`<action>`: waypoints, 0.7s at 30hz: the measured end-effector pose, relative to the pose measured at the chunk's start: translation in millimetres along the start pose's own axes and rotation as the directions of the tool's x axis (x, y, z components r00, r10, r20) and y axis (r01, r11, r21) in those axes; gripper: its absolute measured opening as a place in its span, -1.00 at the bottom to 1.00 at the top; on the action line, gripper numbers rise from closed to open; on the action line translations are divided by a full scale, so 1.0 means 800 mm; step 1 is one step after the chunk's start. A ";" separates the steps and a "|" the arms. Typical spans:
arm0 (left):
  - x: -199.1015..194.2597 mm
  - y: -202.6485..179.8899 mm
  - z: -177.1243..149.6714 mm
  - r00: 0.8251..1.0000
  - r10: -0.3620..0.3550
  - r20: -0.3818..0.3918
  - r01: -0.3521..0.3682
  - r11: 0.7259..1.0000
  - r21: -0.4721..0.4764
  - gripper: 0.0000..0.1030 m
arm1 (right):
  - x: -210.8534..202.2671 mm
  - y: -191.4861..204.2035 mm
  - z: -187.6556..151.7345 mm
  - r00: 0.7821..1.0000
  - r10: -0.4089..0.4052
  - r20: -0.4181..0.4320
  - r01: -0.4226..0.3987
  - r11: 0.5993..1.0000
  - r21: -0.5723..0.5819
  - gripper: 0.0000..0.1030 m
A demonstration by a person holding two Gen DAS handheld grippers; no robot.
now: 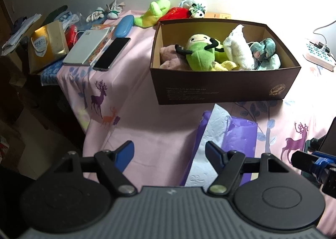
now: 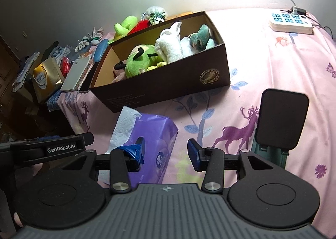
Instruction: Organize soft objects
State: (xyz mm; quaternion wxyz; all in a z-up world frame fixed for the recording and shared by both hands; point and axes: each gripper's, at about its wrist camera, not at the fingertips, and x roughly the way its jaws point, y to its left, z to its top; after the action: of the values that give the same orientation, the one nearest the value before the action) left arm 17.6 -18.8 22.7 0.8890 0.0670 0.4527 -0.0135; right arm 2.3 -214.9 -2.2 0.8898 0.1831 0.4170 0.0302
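Left gripper (image 1: 169, 150) jaws apart, nothing between them, hanging over the pink deer-print cloth (image 1: 147, 125) beside the purple tissue pack (image 1: 220, 144); right gripper (image 2: 166, 151) likewise apart and empty, over the same pack's near end. Beyond both, brown cardboard box (image 1: 222, 87) on the cloth holds the green plush (image 1: 199, 54), a white towel roll (image 1: 237, 49) and a teal-grey plush (image 1: 264, 54). Behind the box, against the wall: lime plush (image 1: 153, 13), red plush (image 1: 176, 14), white fluffy toy (image 1: 195, 8).
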 end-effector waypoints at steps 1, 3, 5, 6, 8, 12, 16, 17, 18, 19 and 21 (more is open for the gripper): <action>-0.002 -0.006 0.004 1.000 0.003 0.006 -0.003 1.000 0.007 0.42 | -0.002 -0.001 0.005 1.000 -0.008 0.011 0.008 1.000 -0.009 -0.45; -0.006 -0.014 0.012 1.000 0.011 0.026 -0.011 1.000 0.012 0.42 | -0.007 -0.003 0.018 0.999 -0.027 0.041 0.029 0.999 -0.029 -0.45; -0.010 -0.021 0.021 0.999 0.023 0.045 -0.023 1.000 0.008 0.42 | -0.011 -0.002 0.029 0.995 -0.067 0.068 0.071 0.996 -0.049 -0.45; -0.011 -0.023 0.026 0.998 0.031 0.052 -0.031 0.999 0.006 0.42 | -0.012 -0.003 0.034 0.992 -0.090 0.087 0.096 0.994 -0.061 -0.45; -0.010 -0.028 0.035 0.997 0.046 0.058 -0.046 0.999 0.001 0.42 | -0.014 -0.005 0.042 0.988 -0.108 0.109 0.116 0.991 -0.070 -0.45; -0.004 -0.037 0.050 0.997 0.054 0.056 -0.053 0.998 -0.014 0.42 | -0.012 -0.016 0.055 0.988 -0.117 0.105 0.125 0.990 -0.064 -0.45; 0.000 -0.052 0.056 0.997 0.053 0.052 -0.053 0.999 -0.007 0.42 | -0.012 -0.024 0.058 0.988 -0.117 0.099 0.123 0.990 -0.063 -0.45; 0.001 -0.056 0.056 0.997 0.055 0.050 -0.055 0.998 -0.004 0.42 | -0.012 -0.025 0.059 0.988 -0.116 0.097 0.122 0.991 -0.062 -0.45; 0.002 -0.059 0.057 0.997 0.058 0.049 -0.058 0.998 -0.003 0.42 | -0.013 -0.026 0.059 0.989 -0.114 0.097 0.121 0.991 -0.060 -0.45; 0.003 -0.061 0.058 0.997 0.058 0.047 -0.058 0.998 -0.004 0.42 | -0.013 -0.028 0.060 0.989 -0.112 0.098 0.118 0.991 -0.058 -0.45; 0.004 -0.065 0.060 0.997 0.054 0.048 -0.054 0.999 -0.008 0.42 | -0.013 -0.029 0.060 0.989 -0.107 0.101 0.113 0.992 -0.058 -0.45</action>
State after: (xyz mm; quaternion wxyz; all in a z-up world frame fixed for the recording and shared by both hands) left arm 53.8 -76.2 42.9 0.9000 0.0757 0.4291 0.0106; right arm 29.2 -253.2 25.5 0.9147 0.1325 0.3815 -0.0147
